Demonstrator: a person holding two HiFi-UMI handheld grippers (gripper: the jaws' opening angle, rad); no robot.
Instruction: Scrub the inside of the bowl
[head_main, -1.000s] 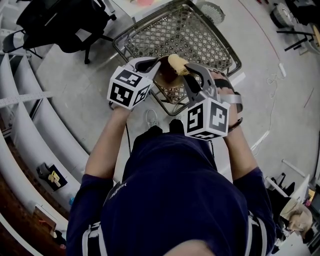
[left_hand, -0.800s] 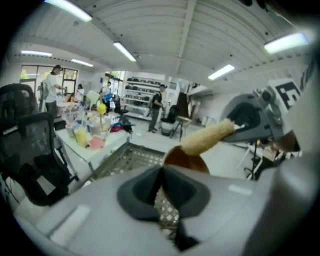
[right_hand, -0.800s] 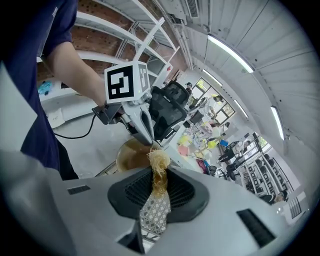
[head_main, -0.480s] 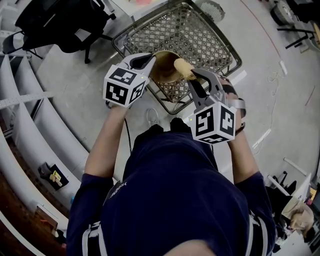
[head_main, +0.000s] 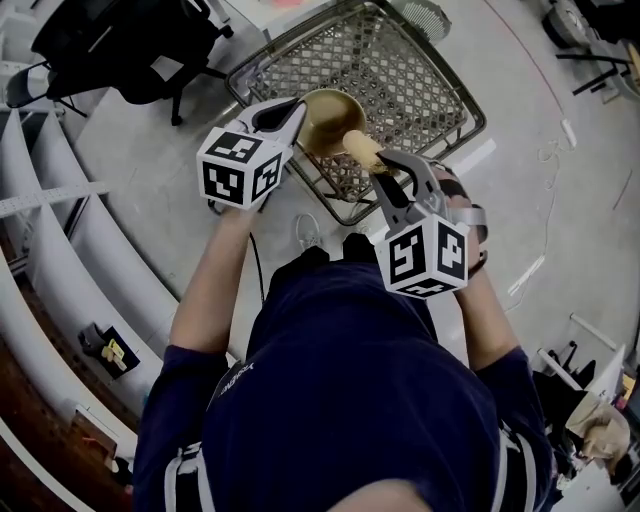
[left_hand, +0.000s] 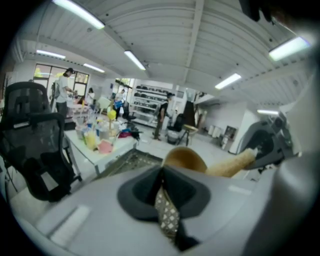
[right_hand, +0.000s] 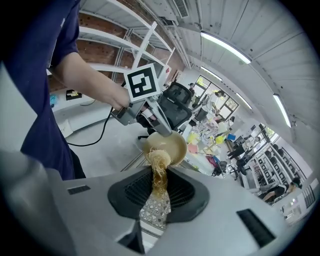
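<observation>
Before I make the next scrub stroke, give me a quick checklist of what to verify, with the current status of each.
1. Left tongs grip the bowl: ok, the jaws are shut on its rim.
2. Right tongs grip the scrubber: ok, it is clamped between the jaws and sticks out forward.
3. Bowl opening faces the scrubber: ok, the right gripper view looks into it.
4. Scrubber tip pressing on the inside: cannot tell. It overlaps the near rim, but contact is unclear.
5. Bowl held over the basket: ok.
</observation>
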